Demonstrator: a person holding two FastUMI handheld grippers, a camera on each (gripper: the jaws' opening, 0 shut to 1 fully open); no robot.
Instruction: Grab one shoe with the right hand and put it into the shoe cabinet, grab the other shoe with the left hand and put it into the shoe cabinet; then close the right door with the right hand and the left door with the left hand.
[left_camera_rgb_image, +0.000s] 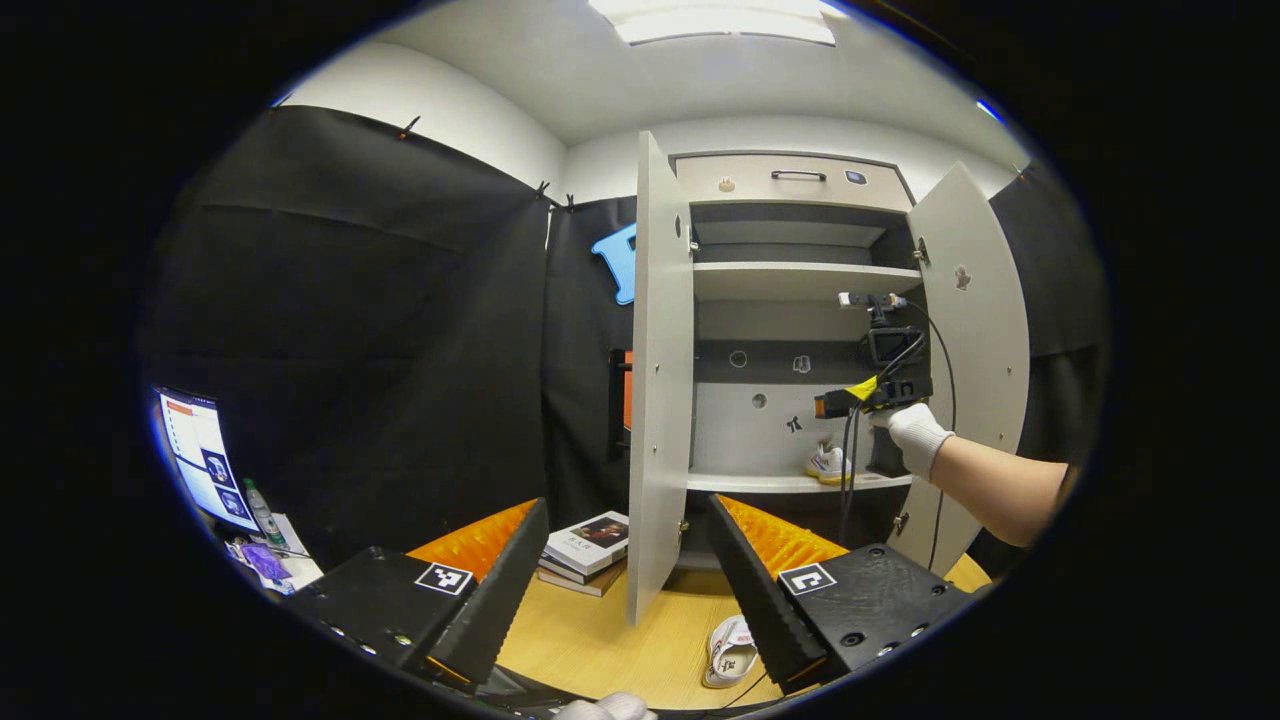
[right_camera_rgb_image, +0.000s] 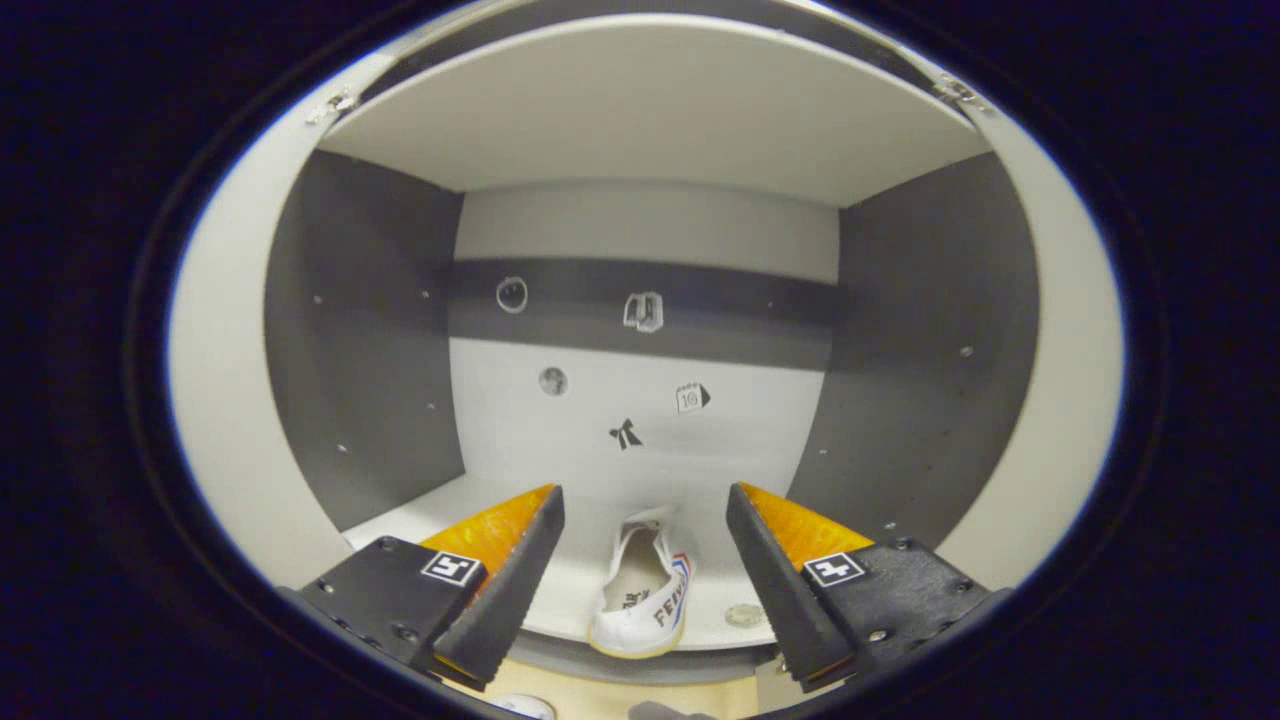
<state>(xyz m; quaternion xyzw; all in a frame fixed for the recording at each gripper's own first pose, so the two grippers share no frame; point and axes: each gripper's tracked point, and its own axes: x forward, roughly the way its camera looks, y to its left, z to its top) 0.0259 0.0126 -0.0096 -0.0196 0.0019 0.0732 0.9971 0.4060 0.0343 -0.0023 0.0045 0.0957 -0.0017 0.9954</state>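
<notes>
One white shoe (right_camera_rgb_image: 640, 590) lies on the lower shelf (right_camera_rgb_image: 420, 515) inside the shoe cabinet, heel toward the camera. My right gripper (right_camera_rgb_image: 645, 490) hangs open just above and in front of it, with neither finger touching it. In the left gripper view this shoe (left_camera_rgb_image: 828, 462) sits on the same shelf, and a gloved hand holds the right gripper (left_camera_rgb_image: 835, 402) above it. The other white shoe (left_camera_rgb_image: 730, 650) lies sole-down on the wooden table (left_camera_rgb_image: 600, 640) before the cabinet. My left gripper (left_camera_rgb_image: 628, 503) is open and empty, above and short of that shoe.
Both cabinet doors stand open: the left door (left_camera_rgb_image: 660, 380) edge-on toward me, the right door (left_camera_rgb_image: 975, 350) swung wide. A stack of books (left_camera_rgb_image: 590, 545) lies on the table left of the left door. A monitor (left_camera_rgb_image: 200, 455) glows at far left.
</notes>
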